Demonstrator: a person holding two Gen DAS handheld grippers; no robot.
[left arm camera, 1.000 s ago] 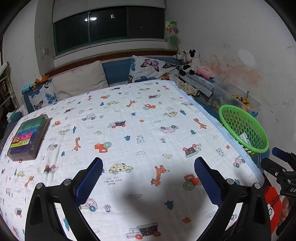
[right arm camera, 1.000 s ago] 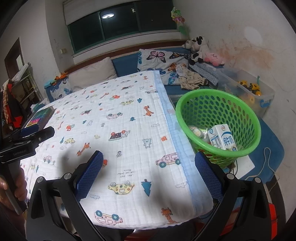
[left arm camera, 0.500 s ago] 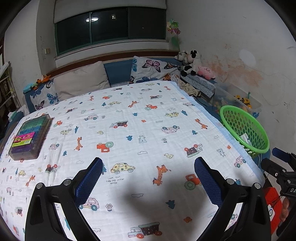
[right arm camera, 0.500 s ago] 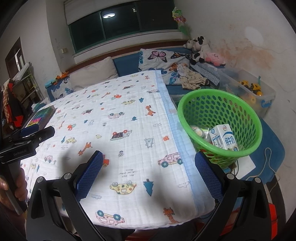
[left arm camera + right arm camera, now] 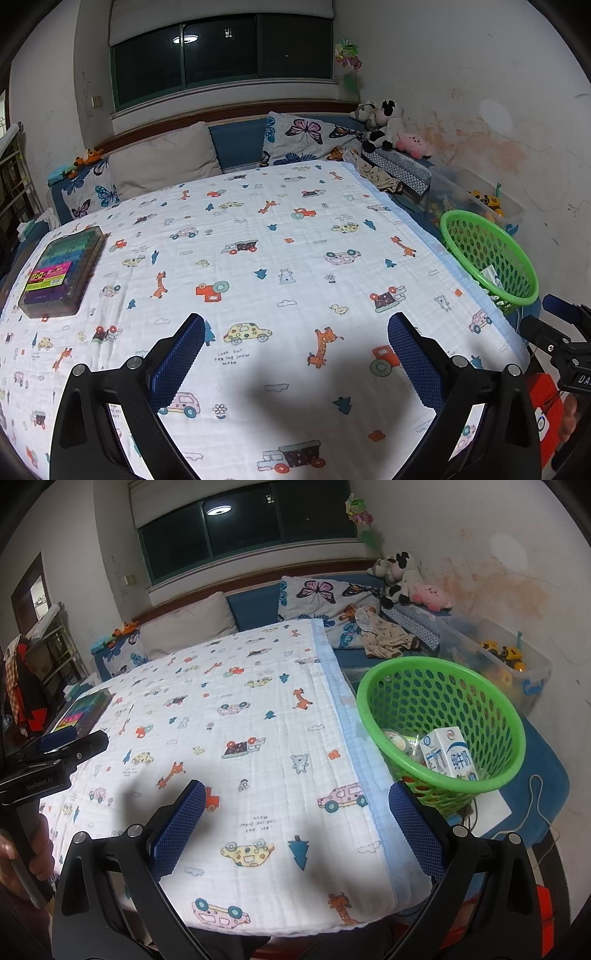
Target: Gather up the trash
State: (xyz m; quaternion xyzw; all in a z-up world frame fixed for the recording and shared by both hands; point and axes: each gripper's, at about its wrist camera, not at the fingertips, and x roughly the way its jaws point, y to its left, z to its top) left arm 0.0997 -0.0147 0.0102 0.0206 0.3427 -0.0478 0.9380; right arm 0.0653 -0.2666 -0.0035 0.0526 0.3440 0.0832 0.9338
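A green plastic basket point(image 5: 439, 672) stands beside the bed's right edge; it also shows in the left wrist view point(image 5: 491, 254). In it lie a white and blue milk carton point(image 5: 448, 753) and a small round cup point(image 5: 393, 738). My left gripper point(image 5: 295, 354) is open and empty above the near part of the patterned bed sheet point(image 5: 258, 258). My right gripper point(image 5: 297, 827) is open and empty above the sheet's near right corner, left of the basket. No loose trash shows on the sheet.
A box of coloured pens point(image 5: 61, 273) lies at the sheet's left edge. Pillows point(image 5: 162, 162) and plush toys point(image 5: 384, 125) line the headboard. A clear toy bin point(image 5: 495, 664) stands behind the basket by the wall. A white cable point(image 5: 535, 801) lies on the blue mat.
Both grippers have drawn back and risen slightly, so the bed and basket look a little farther. Both stay open and empty.
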